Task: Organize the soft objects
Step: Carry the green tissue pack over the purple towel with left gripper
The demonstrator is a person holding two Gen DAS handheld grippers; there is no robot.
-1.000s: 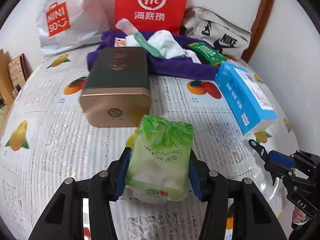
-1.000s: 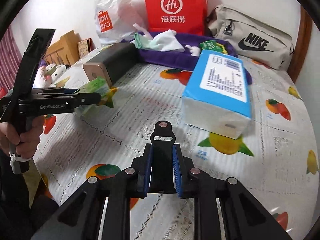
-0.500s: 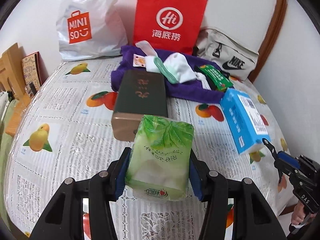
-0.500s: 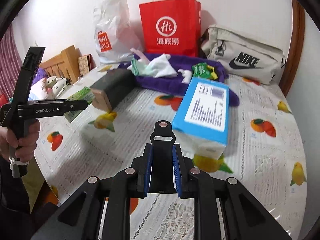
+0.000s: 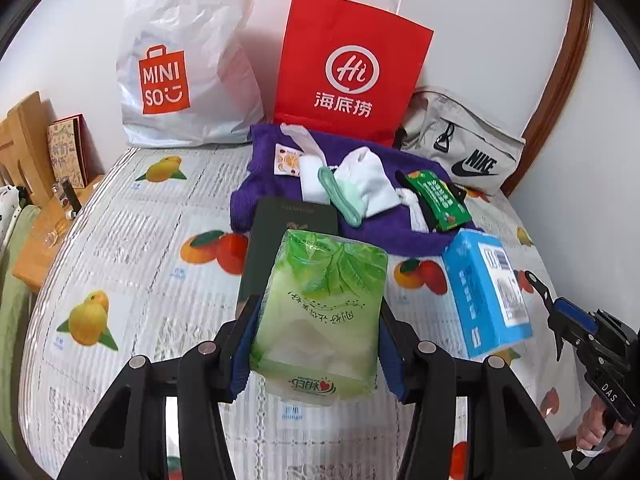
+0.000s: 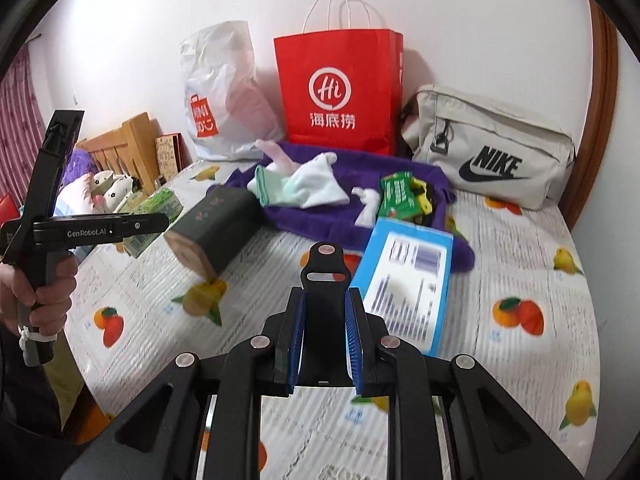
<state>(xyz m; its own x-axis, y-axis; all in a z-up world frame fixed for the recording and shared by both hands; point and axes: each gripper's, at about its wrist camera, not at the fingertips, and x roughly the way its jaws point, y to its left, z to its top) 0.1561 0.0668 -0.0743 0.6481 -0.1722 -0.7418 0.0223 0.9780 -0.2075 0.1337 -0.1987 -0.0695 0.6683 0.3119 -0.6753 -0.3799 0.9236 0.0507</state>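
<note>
Bright, even room light; soft shadows. Strong fisheye bending, black corners. Right wrist view: blue box (image 6: 404,284) label motion-blurred.

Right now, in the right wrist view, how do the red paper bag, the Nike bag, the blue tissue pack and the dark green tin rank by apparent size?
1. red paper bag
2. Nike bag, close to it, so uncertain
3. blue tissue pack, nearer the camera, which enlarges it
4. dark green tin

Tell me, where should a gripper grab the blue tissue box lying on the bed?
Probably across its two long sides near the middle, coming down from above. The blue tissue box lies flat, label face up, with open bedsheet along its right side.
</note>
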